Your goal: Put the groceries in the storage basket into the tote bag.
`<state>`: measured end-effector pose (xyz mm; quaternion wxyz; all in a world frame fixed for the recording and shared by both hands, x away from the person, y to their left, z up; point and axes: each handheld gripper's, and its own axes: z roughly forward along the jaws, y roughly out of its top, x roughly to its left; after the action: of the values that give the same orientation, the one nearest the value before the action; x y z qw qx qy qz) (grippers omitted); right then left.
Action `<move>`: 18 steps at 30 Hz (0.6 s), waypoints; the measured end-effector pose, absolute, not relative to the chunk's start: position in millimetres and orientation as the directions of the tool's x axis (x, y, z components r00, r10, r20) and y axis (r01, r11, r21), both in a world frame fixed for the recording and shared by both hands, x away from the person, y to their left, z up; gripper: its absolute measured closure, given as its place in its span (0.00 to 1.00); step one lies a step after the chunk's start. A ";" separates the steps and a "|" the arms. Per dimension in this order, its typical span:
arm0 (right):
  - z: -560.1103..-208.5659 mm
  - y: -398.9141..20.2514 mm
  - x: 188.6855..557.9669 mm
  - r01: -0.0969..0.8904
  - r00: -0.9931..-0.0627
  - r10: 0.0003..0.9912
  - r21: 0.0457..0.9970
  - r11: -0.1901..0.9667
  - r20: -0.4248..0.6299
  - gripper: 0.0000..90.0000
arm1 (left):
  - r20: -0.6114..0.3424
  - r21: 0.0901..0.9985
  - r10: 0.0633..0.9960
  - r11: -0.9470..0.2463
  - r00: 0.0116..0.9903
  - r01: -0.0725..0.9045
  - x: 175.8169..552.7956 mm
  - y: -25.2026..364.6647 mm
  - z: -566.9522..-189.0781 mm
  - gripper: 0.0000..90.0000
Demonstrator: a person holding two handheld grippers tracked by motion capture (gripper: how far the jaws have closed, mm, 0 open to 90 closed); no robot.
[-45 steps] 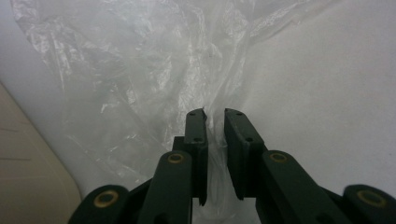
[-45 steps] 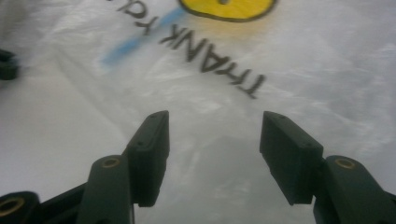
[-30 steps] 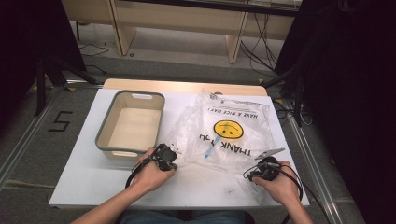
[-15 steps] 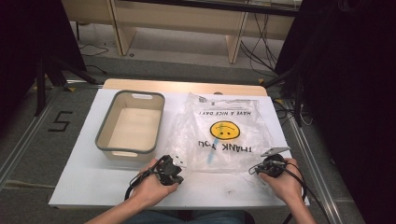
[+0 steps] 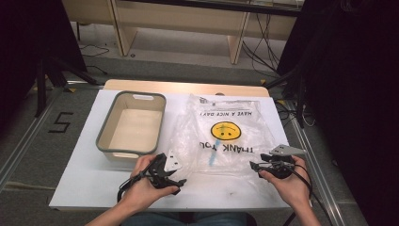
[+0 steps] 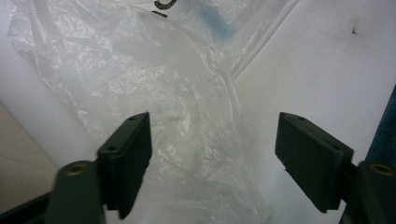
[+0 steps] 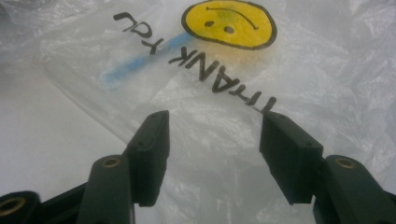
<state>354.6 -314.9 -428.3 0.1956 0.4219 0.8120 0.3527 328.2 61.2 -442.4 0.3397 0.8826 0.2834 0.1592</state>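
Bright tabletop, dark surroundings, soft close-up blur

Right hand-held gripper (image 7: 212, 156): jaws spread wide over clear plastic bag (image 7: 289, 74), yellow smiley (image 7: 229, 23), "THANK YOU" print, white table (image 7: 42, 135).

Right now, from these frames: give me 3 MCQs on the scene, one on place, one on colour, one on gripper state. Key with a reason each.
1. Where does the beige bin sit relative to the clear plastic bag?
A. On top of it
B. To its left in the high view
C. Between it and the person

2. What colour is the smiley face printed on the bag?
A. Yellow
B. Red
C. Green

3. How do the jaws of the left gripper and the right gripper stand?
A. Both shut on the bag
B. Left shut, right open
C. Both open

Key:
1 B, the bin lies beside the bag, on the left.
2 A, the face is yellow with black features.
3 C, each gripper view shows a wide gap between its jaws, with the bag beyond.
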 end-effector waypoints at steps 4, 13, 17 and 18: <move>-431.3 -315.5 353.8 0.543 -0.562 0.827 0.742 0.393 -0.027 0.44 | 0.059 0.693 0.632 -0.583 0.773 0.424 325.9 66.7 -447.8 0.23; -440.5 -319.0 347.4 0.530 -0.550 0.835 0.770 0.355 -0.006 0.40 | 0.035 0.710 0.645 -0.554 0.764 0.435 323.9 75.9 -457.0 0.25; -441.4 -318.1 346.7 0.524 -0.550 0.835 0.777 0.350 -0.005 0.39 | 0.030 0.710 0.647 -0.550 0.762 0.439 325.9 77.2 -459.5 0.26; -441.3 -318.5 346.7 0.524 -0.550 0.835 0.777 0.348 -0.003 0.39 | 0.033 0.710 0.647 -0.551 0.762 0.438 326.3 77.7 -459.6 0.26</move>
<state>346.7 -318.5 -441.3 0.2054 0.4275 0.7949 0.3785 326.3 77.7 -459.6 0.3562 0.8684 0.3121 0.1469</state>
